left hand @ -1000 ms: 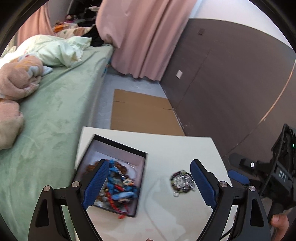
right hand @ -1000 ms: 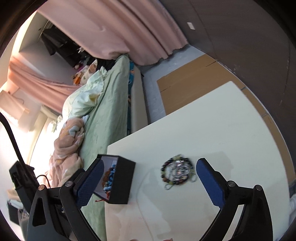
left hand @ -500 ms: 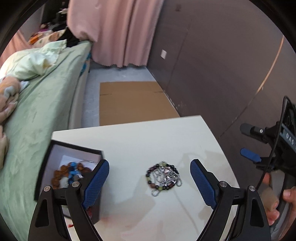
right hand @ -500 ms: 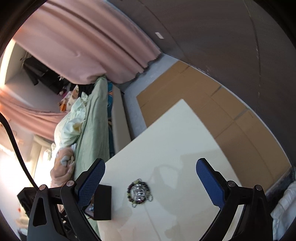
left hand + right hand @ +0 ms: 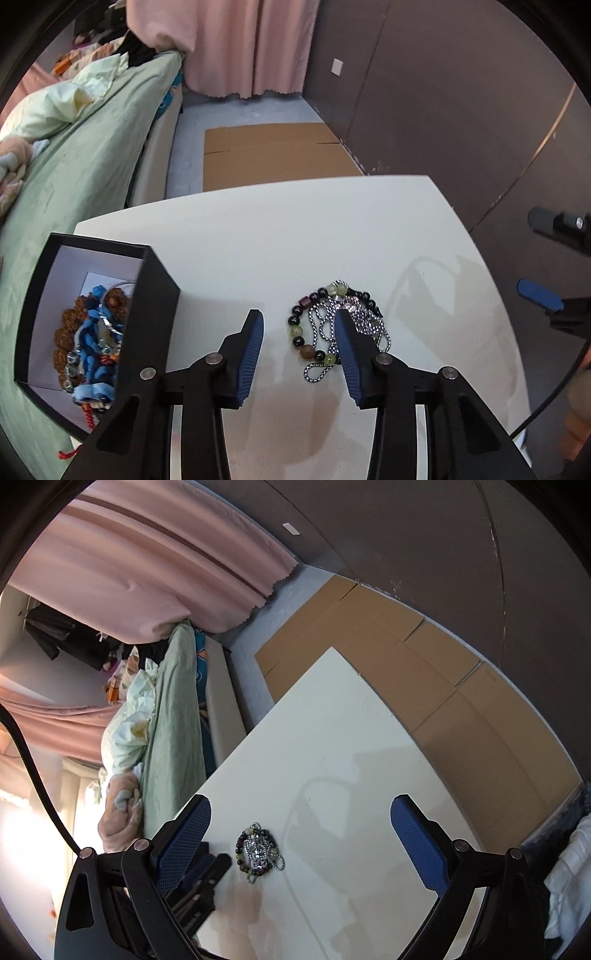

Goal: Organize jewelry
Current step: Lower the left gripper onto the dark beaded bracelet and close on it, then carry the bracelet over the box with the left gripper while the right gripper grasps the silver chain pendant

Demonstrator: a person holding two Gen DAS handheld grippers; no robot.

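Box (image 5: 151,317) w/ beads (image 5: 94,343), open-topped, on table (image 5: 277,229).

Black plastic left gripper (image 5: 299,332): two angled arms, each ending in a blue pad with a fine ribbed texture, with round silver screws at the pivots. Same build on the right gripper (image 5: 299,834): black frame with cut-out windows in the arms, blue cross-hatched pads, silver screw heads at the joints, and a black cable (image 5: 33,771) curving up past its left side. Seen from the left wrist, a black bar with a small silver screw and one blue pad at the frame's right edge.
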